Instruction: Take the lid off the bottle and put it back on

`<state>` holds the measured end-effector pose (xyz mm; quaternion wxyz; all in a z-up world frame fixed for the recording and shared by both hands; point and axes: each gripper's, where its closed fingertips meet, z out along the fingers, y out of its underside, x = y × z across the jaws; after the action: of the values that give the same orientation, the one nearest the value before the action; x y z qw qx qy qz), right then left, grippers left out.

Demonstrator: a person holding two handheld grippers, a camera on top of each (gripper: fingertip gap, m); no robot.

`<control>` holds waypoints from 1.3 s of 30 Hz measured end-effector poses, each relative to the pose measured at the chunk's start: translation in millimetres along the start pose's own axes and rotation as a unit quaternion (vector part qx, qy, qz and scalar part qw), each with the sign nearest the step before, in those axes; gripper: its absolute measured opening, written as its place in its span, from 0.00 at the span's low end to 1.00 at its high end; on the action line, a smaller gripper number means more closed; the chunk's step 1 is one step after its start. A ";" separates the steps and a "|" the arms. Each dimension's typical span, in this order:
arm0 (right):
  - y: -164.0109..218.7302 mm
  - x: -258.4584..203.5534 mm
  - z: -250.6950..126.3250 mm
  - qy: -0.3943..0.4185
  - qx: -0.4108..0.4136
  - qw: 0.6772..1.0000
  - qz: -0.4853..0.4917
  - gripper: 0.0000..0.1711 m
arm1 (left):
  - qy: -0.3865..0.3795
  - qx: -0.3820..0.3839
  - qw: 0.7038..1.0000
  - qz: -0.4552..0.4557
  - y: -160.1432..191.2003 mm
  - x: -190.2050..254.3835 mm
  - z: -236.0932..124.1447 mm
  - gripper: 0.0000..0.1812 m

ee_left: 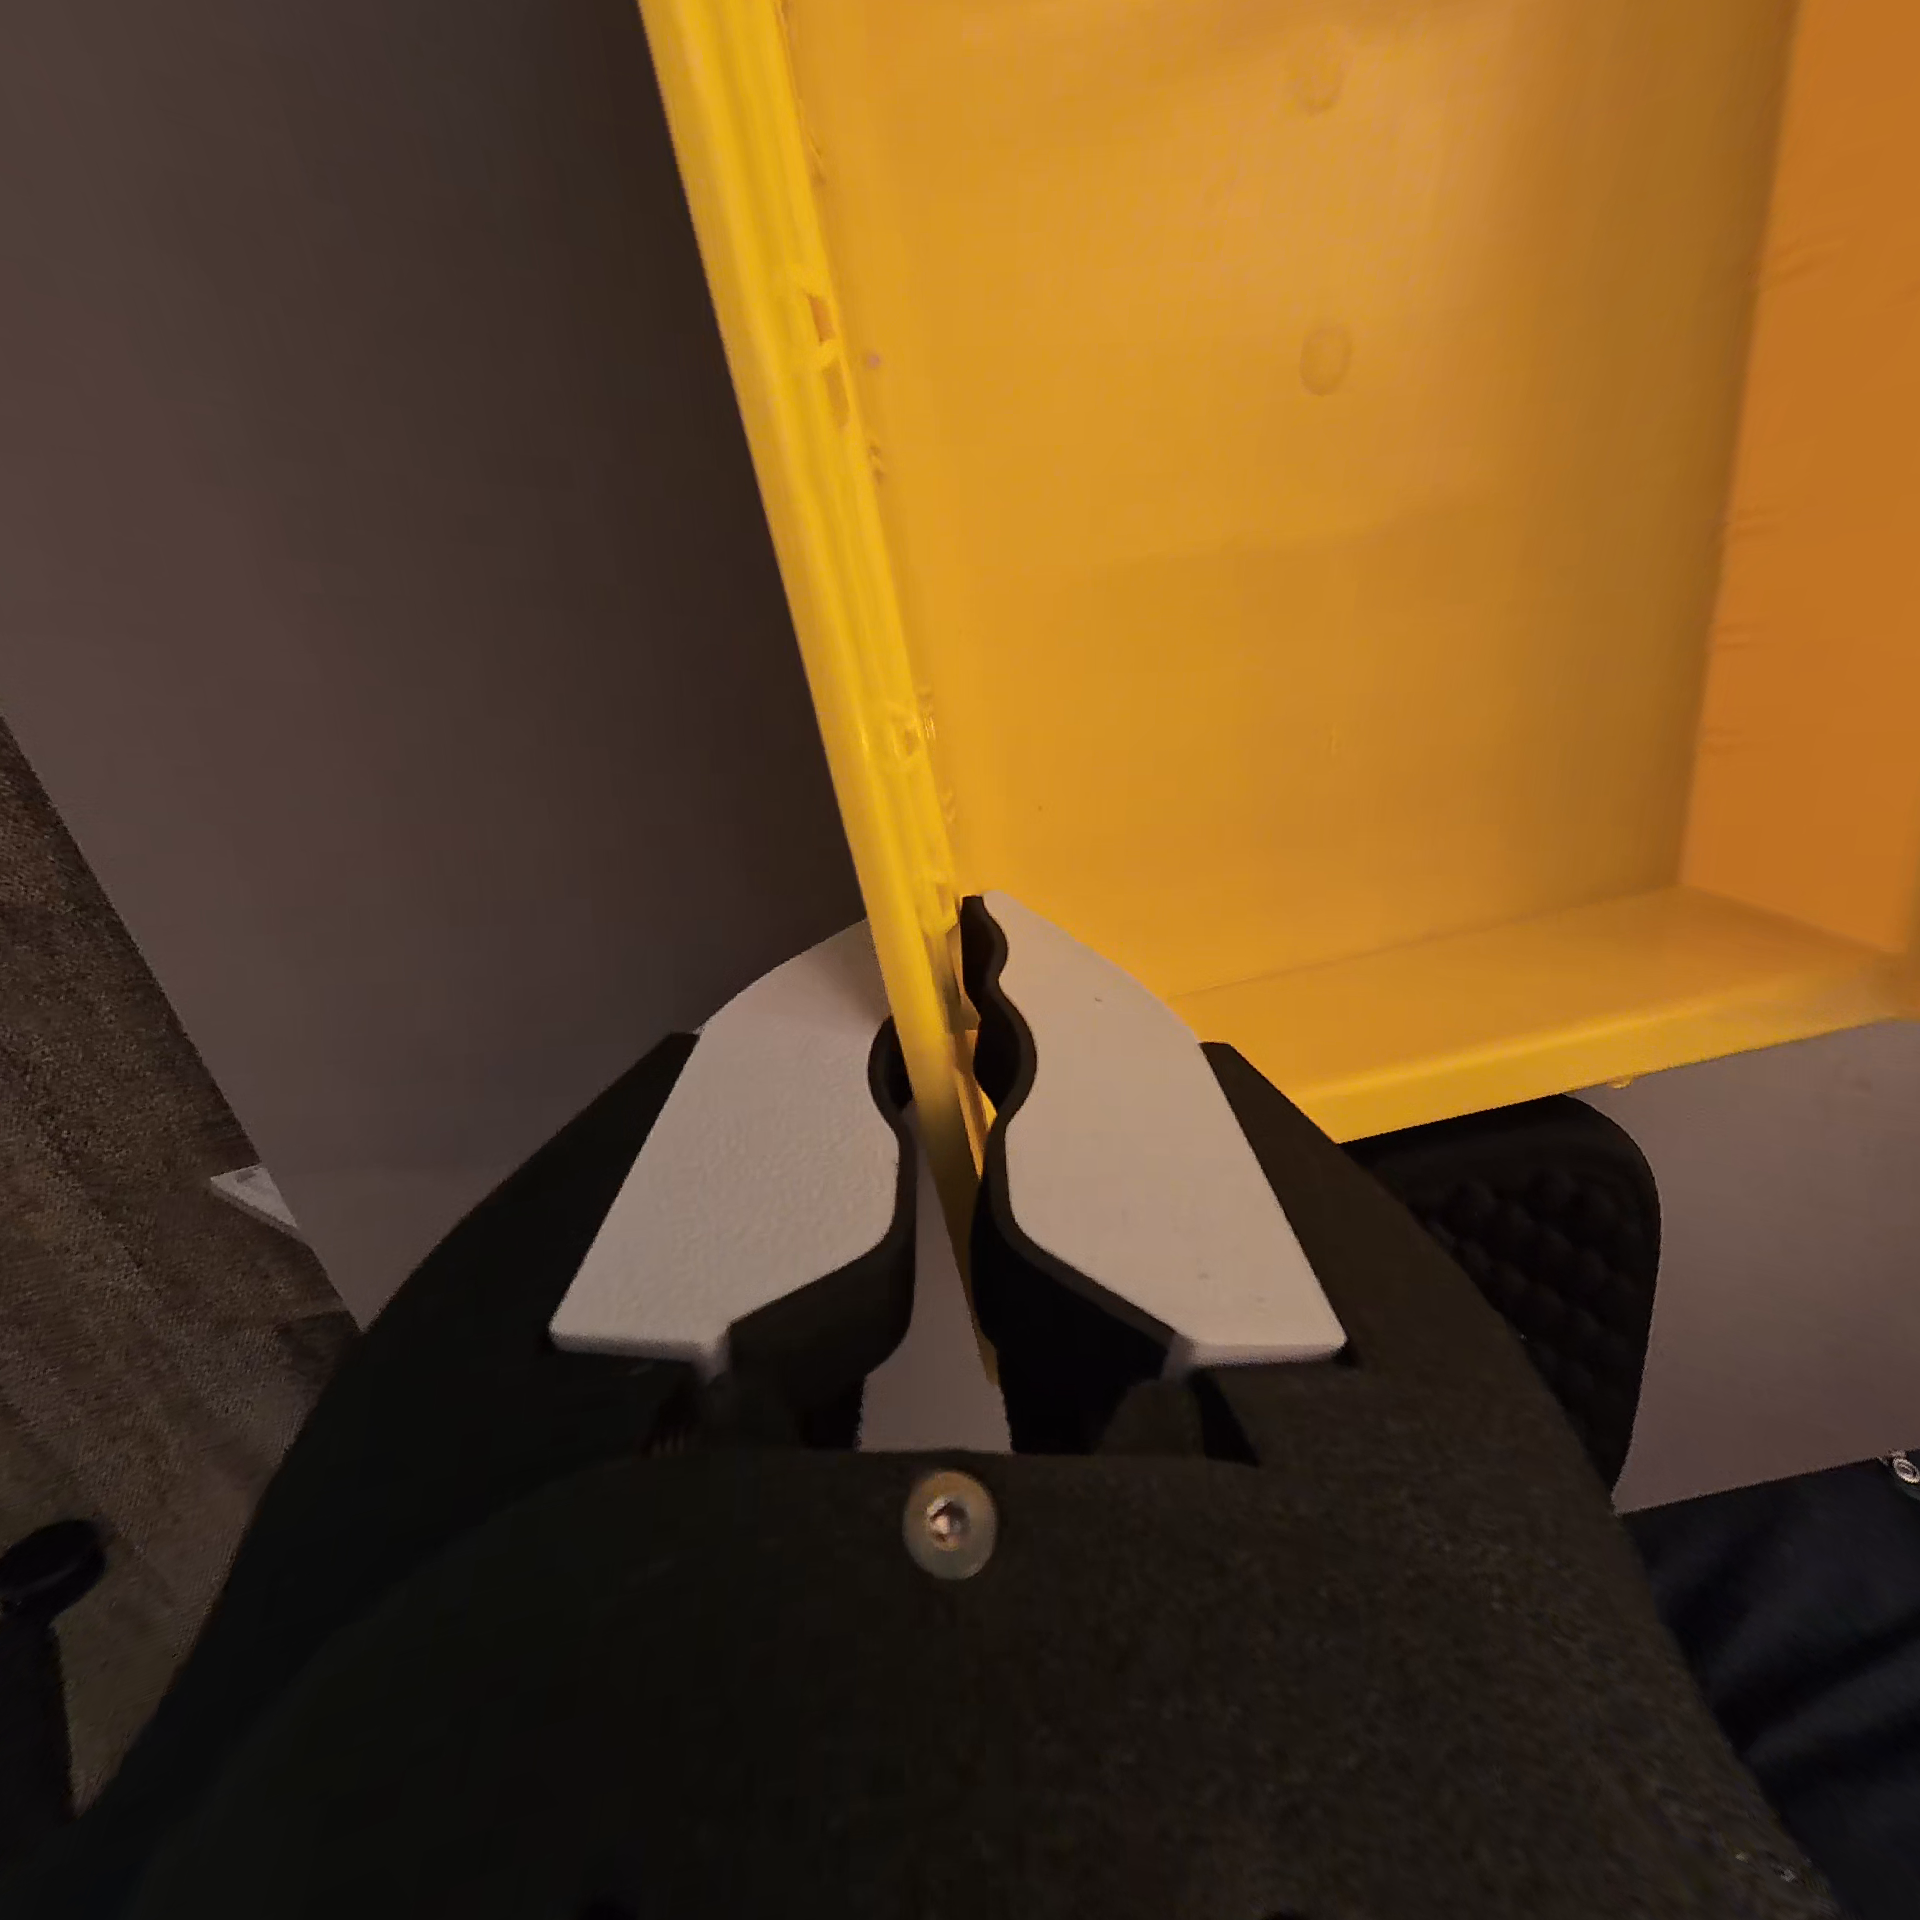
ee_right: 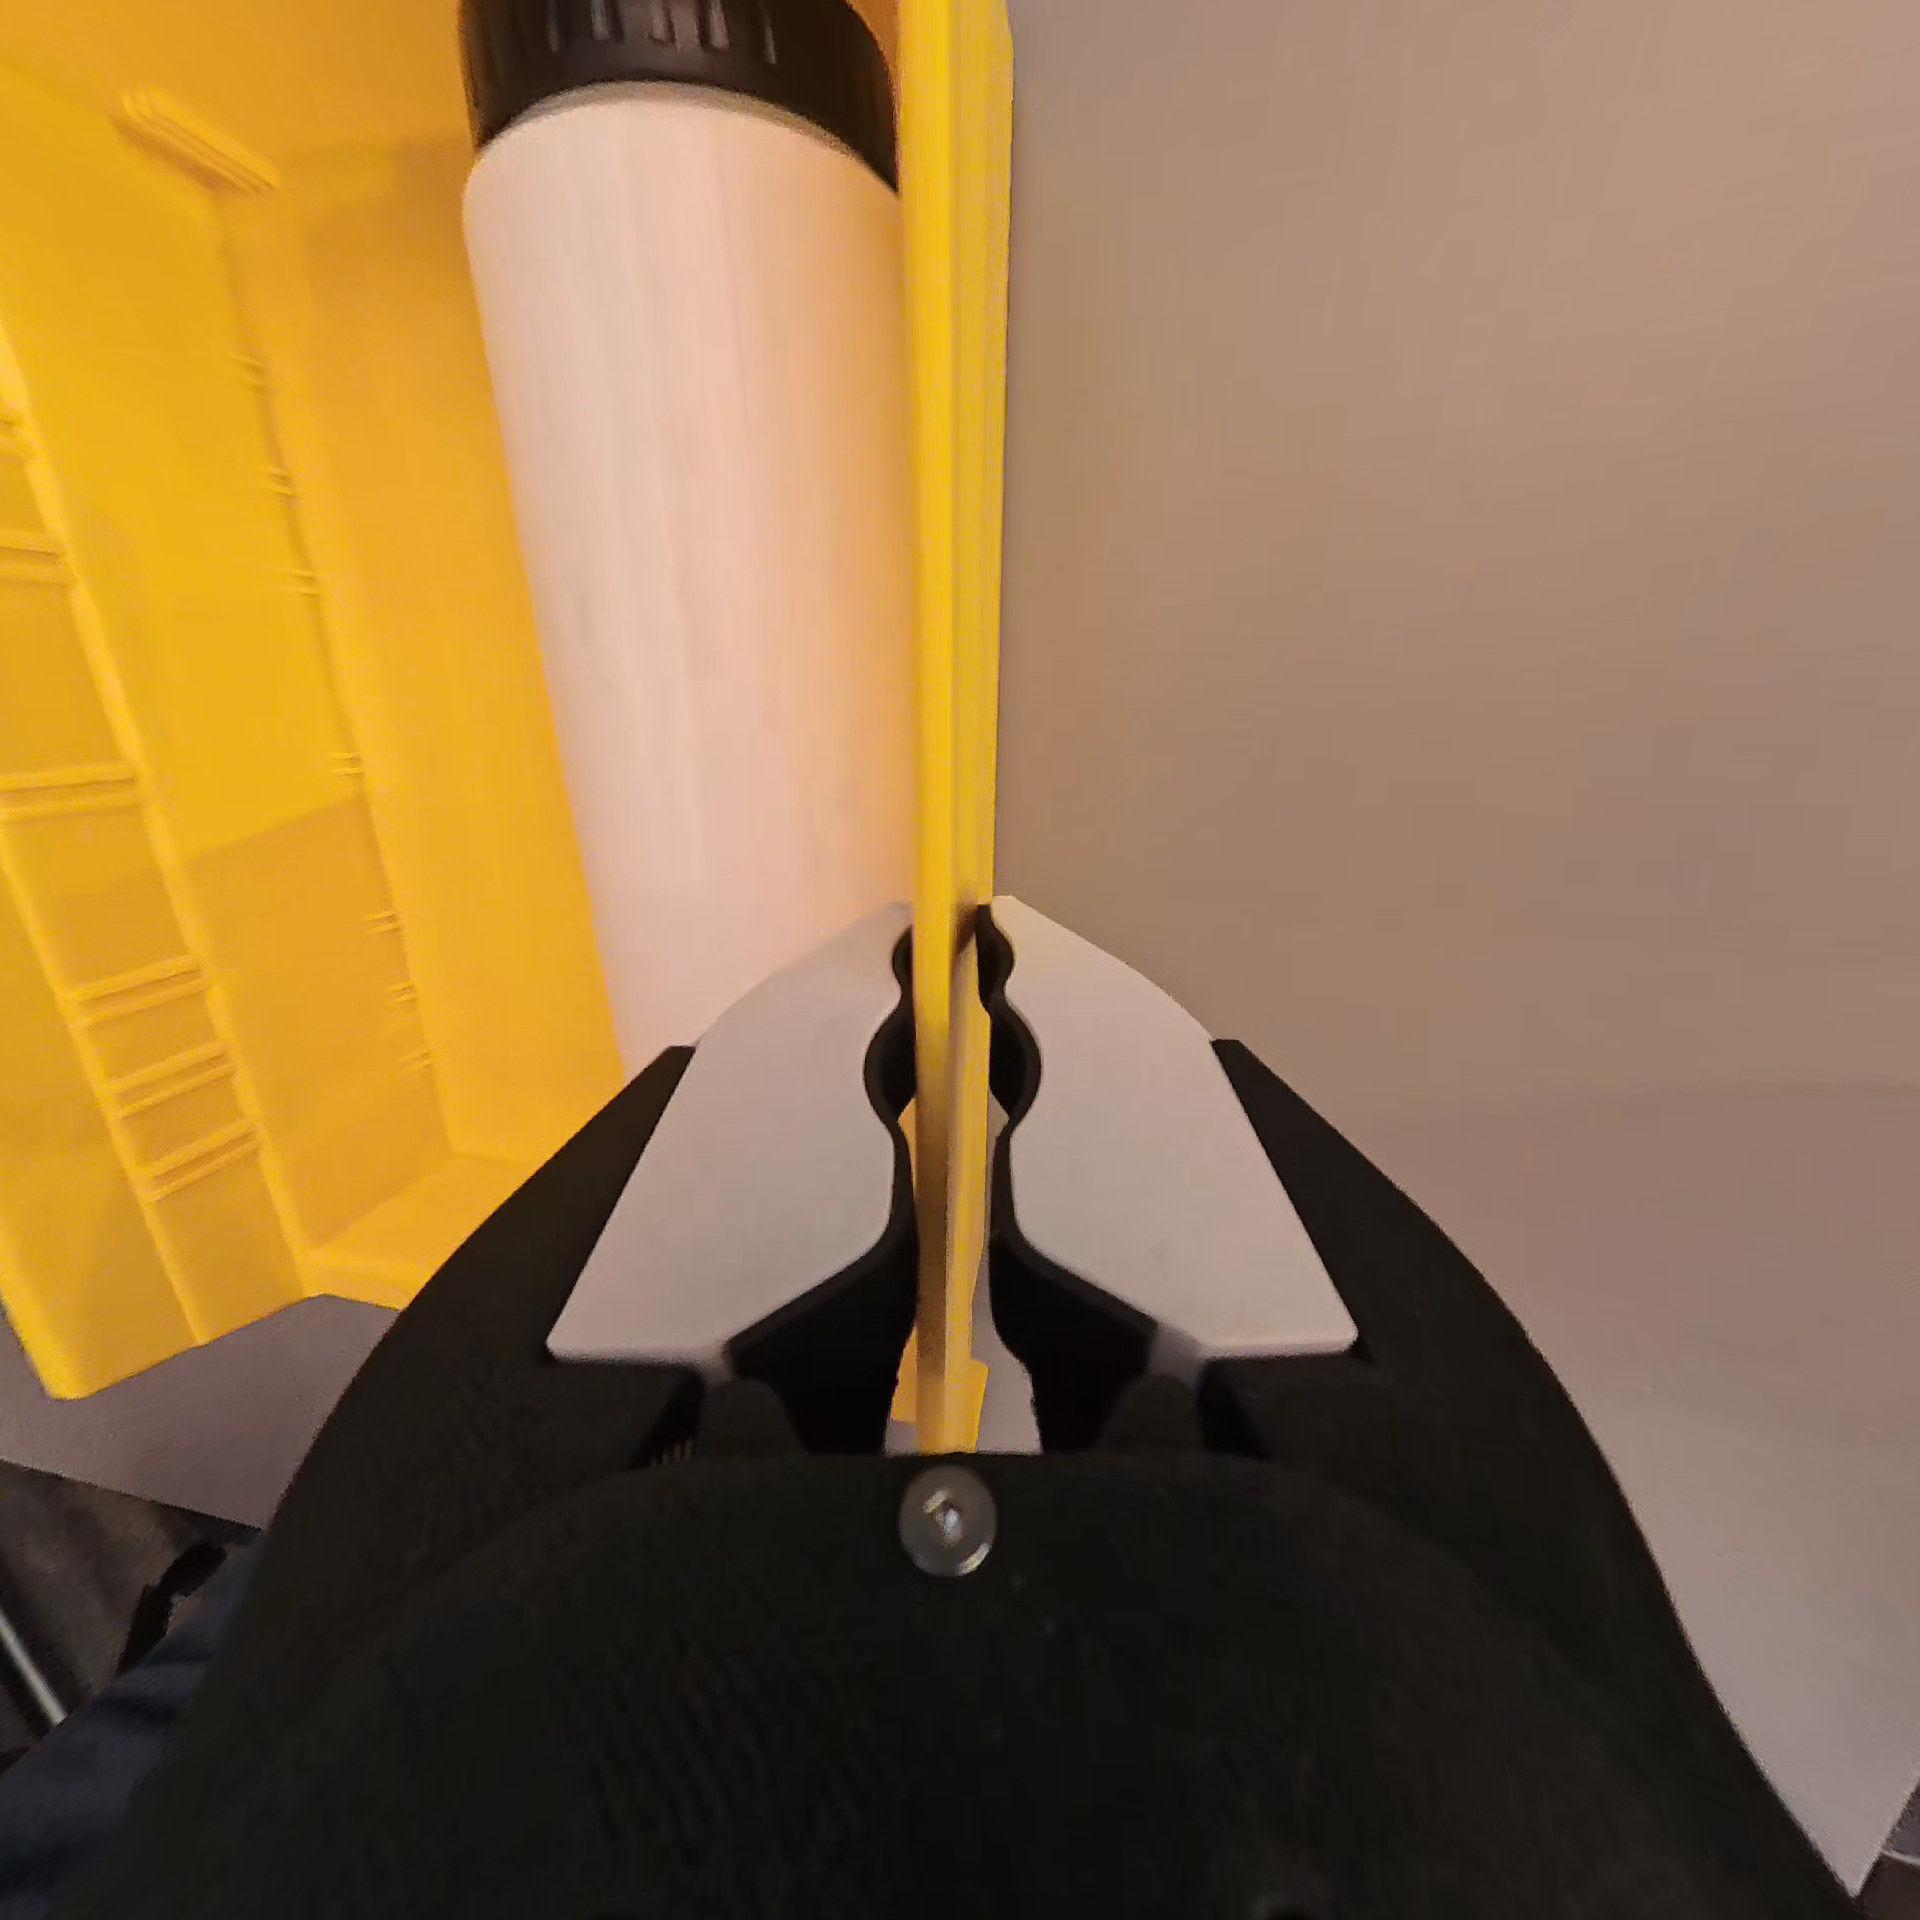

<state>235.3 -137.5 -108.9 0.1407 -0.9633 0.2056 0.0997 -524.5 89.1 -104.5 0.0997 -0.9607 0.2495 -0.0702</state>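
A white bottle (ee_right: 696, 540) with a black ribbed lid (ee_right: 665, 62) on it lies inside a yellow plastic bin (ee_right: 208, 727), along the bin's right wall. My right gripper (ee_right: 951, 935) is shut on that right wall's rim (ee_right: 956, 520). My left gripper (ee_left: 935, 935) is shut on the left wall's rim (ee_left: 821, 520) of the same yellow bin (ee_left: 1299, 520). The bottle does not show in the left wrist view. Neither gripper touches the bottle or the lid.
The bin rests on a pale grey table (ee_right: 1455, 623), which also shows in the left wrist view (ee_left: 364, 520). A brown carpet floor (ee_left: 94, 1039) lies past the table's left edge. A black textured object (ee_left: 1558, 1226) sits near the bin's front.
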 end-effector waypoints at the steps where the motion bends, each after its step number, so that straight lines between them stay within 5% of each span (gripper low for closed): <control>1: 1.4 0.9 3.0 0.001 -0.005 1.000 0.002 0.05 | 0.002 0.000 1.000 0.001 0.1 0.1 -0.1 0.03; 39: 6.4 -19.1 10.3 0.018 -0.027 0.999 -0.009 0.04 | 0.001 -0.012 0.998 0.056 -6.8 56.6 8.1 0.03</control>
<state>214.1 -132.9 -115.3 0.1118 -0.9702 0.1967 0.0867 -470.9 68.3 -106.0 0.0918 -0.9462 0.3039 -0.0625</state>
